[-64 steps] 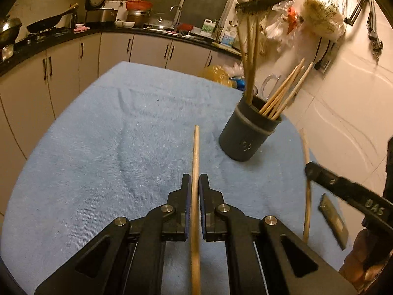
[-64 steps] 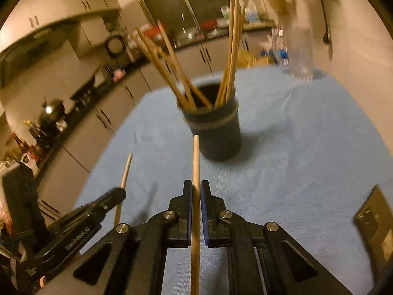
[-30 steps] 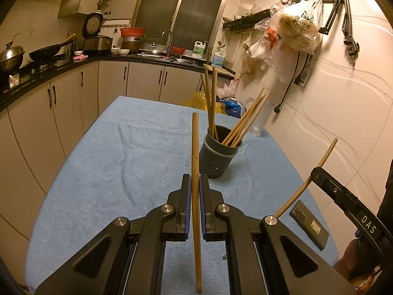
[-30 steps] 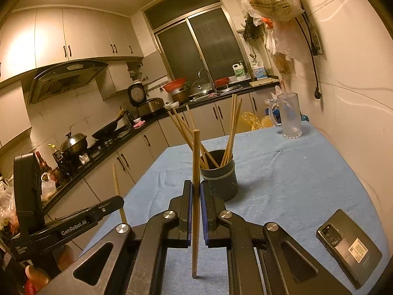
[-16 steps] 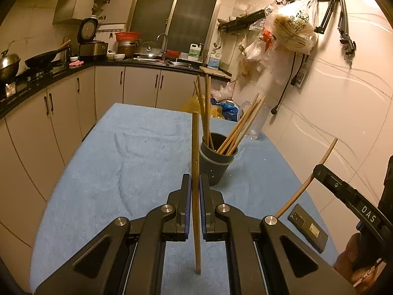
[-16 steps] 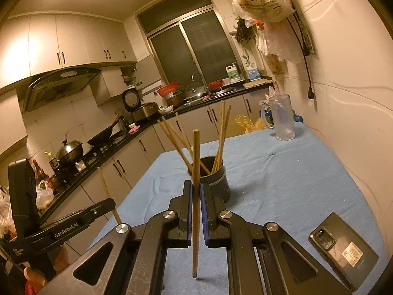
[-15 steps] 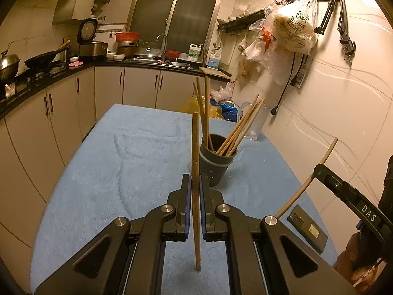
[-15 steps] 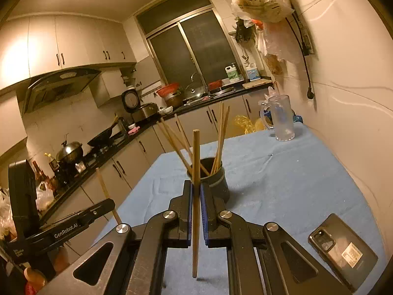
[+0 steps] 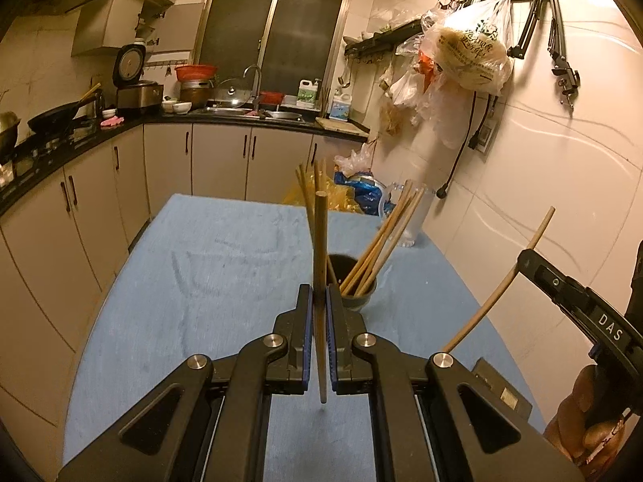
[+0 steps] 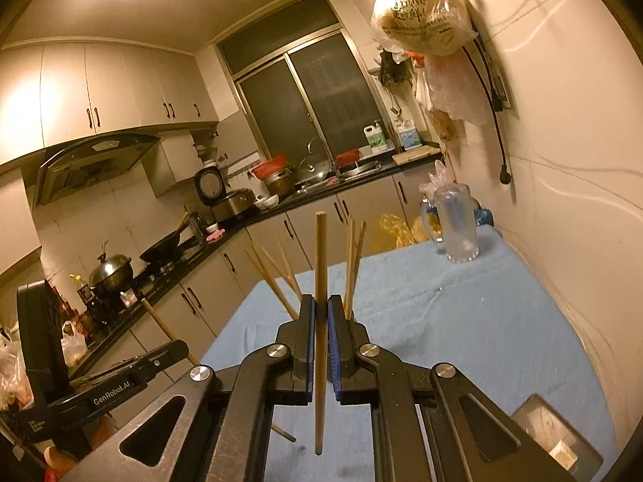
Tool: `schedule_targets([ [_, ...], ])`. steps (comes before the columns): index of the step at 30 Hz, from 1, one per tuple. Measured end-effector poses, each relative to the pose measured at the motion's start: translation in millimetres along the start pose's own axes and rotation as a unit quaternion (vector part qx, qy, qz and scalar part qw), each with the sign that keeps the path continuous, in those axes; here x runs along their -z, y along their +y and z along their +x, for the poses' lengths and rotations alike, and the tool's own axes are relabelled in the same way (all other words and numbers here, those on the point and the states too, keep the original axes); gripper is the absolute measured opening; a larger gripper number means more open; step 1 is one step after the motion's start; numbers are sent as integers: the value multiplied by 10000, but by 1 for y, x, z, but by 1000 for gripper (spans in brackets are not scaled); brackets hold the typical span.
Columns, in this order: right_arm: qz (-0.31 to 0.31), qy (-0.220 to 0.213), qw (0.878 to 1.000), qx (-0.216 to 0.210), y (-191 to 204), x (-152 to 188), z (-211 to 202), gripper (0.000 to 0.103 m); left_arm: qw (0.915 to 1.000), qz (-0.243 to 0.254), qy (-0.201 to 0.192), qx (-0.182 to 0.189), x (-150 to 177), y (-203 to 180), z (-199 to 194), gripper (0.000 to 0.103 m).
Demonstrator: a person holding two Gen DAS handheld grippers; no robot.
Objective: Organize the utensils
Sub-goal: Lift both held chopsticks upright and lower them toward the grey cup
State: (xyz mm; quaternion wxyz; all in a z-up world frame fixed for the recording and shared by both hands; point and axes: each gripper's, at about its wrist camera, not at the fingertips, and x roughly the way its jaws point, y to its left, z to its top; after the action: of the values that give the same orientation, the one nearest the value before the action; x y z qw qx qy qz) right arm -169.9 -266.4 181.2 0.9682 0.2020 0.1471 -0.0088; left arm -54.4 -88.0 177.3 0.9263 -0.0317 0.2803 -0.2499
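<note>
Glass jug [image 10: 456,223] shows clearest in the right view.

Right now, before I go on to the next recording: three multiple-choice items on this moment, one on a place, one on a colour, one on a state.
1. Where is the phone?
A. In the holder
B. Flat on the table by the wall
C. On the kitchen counter

2. What colour is the cloth over the table?
A. Blue
B. Red
C. White

3. How is the left gripper?
A. Open, nothing in it
B. Shut on a chopstick
C. Shut on the phone

Answers:
1 B: it lies on the cloth at the wall side, near the right gripper.
2 A: the cloth is blue in both views.
3 B: its pads clamp a wooden chopstick held upright before the dark holder.
</note>
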Motion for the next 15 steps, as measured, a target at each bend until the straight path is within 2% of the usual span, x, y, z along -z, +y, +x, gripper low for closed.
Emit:
schedule_targets([
  [8,-44,-199,9998,42,6,-33,19,7,9999,22,-139,26,-38,-3,5,6],
  [15,-59,-425,9991,59,12,-66,33,7,9988,64,-470,119,-79,-9,0,6],
])
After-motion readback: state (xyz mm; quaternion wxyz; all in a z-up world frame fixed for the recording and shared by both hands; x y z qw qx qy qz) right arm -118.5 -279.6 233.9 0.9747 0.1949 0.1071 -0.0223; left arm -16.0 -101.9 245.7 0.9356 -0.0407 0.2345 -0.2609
